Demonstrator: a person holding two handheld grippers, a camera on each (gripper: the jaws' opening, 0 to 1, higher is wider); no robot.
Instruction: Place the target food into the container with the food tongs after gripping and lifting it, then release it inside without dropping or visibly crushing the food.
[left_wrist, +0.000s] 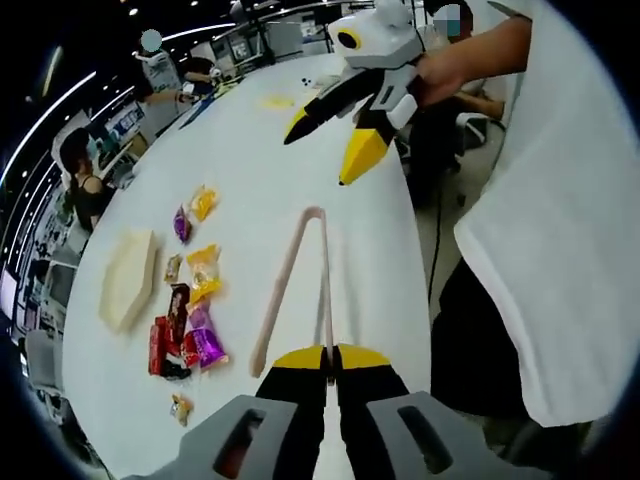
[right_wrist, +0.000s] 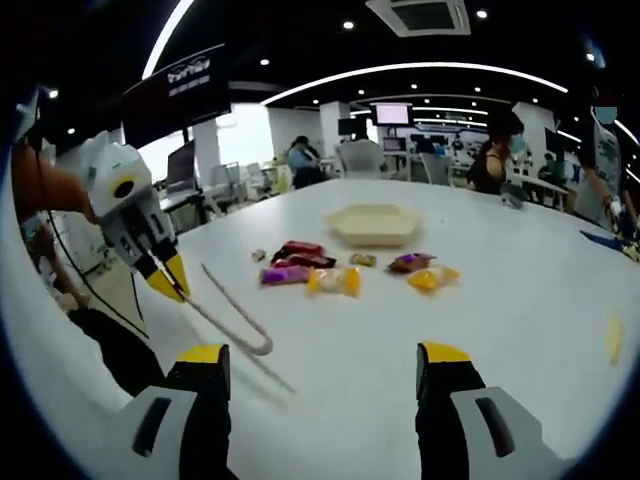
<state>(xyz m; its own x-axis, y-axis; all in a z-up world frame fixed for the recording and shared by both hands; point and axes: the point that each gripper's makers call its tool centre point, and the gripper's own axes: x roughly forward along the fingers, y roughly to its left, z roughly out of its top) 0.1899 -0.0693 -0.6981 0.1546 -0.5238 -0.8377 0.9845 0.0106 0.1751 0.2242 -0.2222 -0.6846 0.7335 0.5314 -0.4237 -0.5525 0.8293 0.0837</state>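
Pale pink food tongs lie in a narrow V on the white table. One arm runs down between my left gripper's yellow tips, which are shut on it. Wrapped snacks lie to the left: a purple one, a yellow one, a red one. The beige hexagonal container sits beyond them. My right gripper hovers open above the far table. In the right gripper view, its own jaws stand wide apart, and the left gripper holds the tongs short of the snacks and the container.
The person holding the grippers, in a white shirt, stands at the table's right edge. Other people sit and stand at the far side. A small yellow scrap lies on the table to the right.
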